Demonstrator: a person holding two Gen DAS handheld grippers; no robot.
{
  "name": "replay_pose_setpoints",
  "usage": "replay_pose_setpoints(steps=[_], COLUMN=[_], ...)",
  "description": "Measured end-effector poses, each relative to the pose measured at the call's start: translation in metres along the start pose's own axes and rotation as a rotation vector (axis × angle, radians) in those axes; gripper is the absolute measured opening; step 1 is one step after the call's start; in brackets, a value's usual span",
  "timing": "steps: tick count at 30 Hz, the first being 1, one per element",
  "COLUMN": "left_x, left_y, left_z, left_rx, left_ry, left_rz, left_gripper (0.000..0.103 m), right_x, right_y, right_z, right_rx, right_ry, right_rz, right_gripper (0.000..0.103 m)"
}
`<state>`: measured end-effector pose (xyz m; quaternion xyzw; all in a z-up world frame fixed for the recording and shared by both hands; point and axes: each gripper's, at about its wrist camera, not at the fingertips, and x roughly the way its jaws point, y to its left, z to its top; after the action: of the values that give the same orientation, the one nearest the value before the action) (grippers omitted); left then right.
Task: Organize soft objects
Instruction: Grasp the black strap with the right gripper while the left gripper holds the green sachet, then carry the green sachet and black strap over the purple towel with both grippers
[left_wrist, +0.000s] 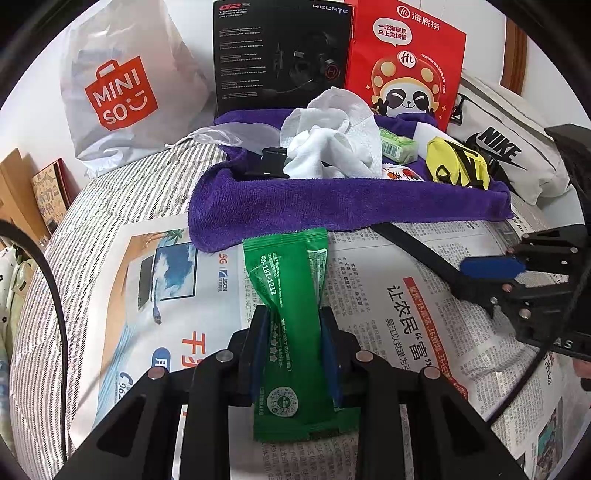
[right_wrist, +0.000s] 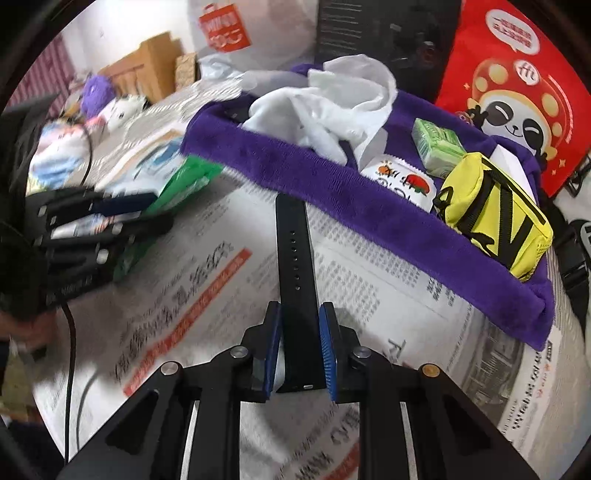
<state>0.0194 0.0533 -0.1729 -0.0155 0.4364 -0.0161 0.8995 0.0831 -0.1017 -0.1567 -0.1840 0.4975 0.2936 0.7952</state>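
Observation:
My left gripper (left_wrist: 294, 314) is shut on a green sachet (left_wrist: 291, 325), held above the newspaper just in front of the purple towel (left_wrist: 332, 206). My right gripper (right_wrist: 300, 314) is shut on a black watch strap (right_wrist: 295, 258) that points toward the towel; this gripper and strap also show at the right in the left wrist view (left_wrist: 491, 266). On the towel lie a white cloth (left_wrist: 332, 140), a green tissue pack (left_wrist: 399, 146), a yellow pouch (left_wrist: 456, 162), a small printed sachet (right_wrist: 402, 181) and a black clip-like item (left_wrist: 269, 162).
Newspaper (left_wrist: 406, 302) covers a striped bed cover (left_wrist: 92, 229). Behind the towel stand a white Miniso bag (left_wrist: 122, 88), a black headset box (left_wrist: 280, 55) and a red panda bag (left_wrist: 406, 62). A white Nike bag (left_wrist: 509, 147) lies at the right.

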Motion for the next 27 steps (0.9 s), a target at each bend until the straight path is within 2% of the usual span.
replay_pose_setpoints(steps=[4,9,14,21,27], left_x=[0.000,0.000,0.000,0.001,0.001], left_y=[0.000,0.000,0.000,0.000,0.001], left_z=[0.000,0.000,0.000,0.000,0.000], left_rx=[0.001,0.003,0.003,0.004,0.006], left_ry=[0.000,0.000,0.000,-0.001,-0.001], left_rz=[0.001,0.003,0.002,0.000,0.001], left_gripper=[0.027,0.027,0.027,0.027,0.027], right_x=[0.004,0.010,0.014,-0.005,-0.007], right_y=[0.006,-0.003,-0.002,-0.003,0.002], right_z=[0.006,0.016,0.023,-0.004,-0.011], right_rx=[-0.024,0.036,0.027,0.080,0.087], right_ry=[-0.014,-0.032,-0.041,0.042,0.021], right_rz=[-0.032,-0.001,-0.003,0.017,-0.014], right_gripper=[0.021,0.023,0.021,0.021,0.023])
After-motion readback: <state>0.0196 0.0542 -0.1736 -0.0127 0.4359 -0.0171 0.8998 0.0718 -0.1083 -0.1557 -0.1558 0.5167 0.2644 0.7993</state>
